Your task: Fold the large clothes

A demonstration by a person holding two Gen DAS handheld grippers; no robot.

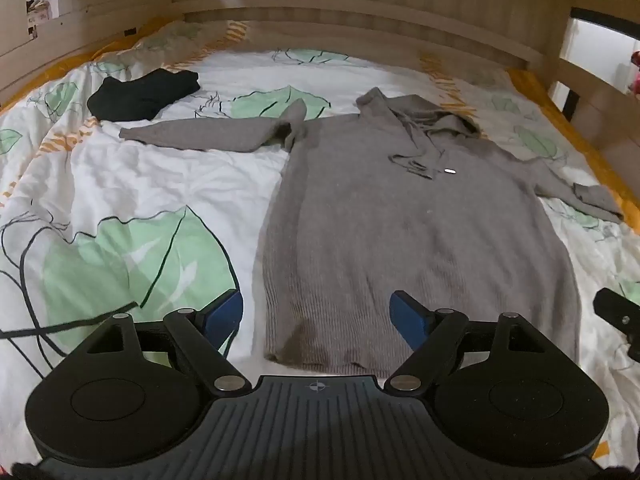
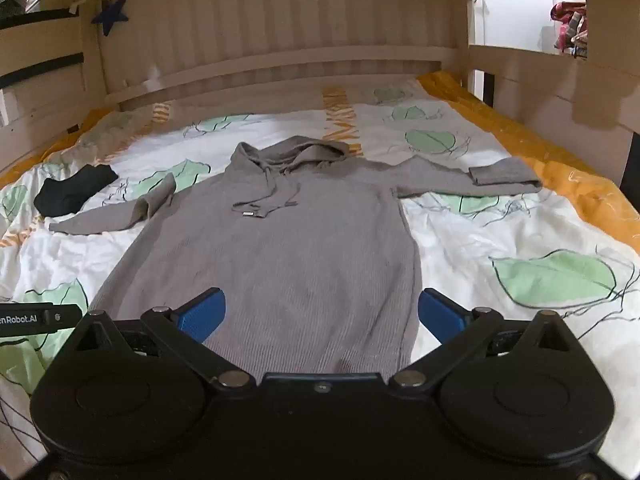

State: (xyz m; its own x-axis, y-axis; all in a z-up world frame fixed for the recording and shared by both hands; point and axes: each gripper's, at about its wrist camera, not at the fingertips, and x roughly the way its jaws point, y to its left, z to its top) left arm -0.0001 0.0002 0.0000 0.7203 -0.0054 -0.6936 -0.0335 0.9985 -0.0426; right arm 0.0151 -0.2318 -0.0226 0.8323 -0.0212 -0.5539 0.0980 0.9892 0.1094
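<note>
A grey knitted hoodie (image 1: 400,216) (image 2: 288,248) lies flat and face up on the bed, hood at the far end, hem towards me. Its sleeves spread out to both sides; the left sleeve (image 1: 208,134) is creased near the shoulder and the right sleeve's cuff (image 2: 504,176) is turned back. My left gripper (image 1: 318,314) hovers open over the hem's left corner, with nothing between its blue pads. Over the hem's right part my right gripper (image 2: 322,314) stands wide open and empty. Part of the right gripper (image 1: 618,322) shows at the left wrist view's right edge.
A white duvet (image 1: 132,184) with green leaf prints and an orange border covers the bed. A folded black garment (image 1: 144,94) (image 2: 74,190) lies at the far left. Wooden bed rails (image 2: 280,68) enclose the far end and both sides.
</note>
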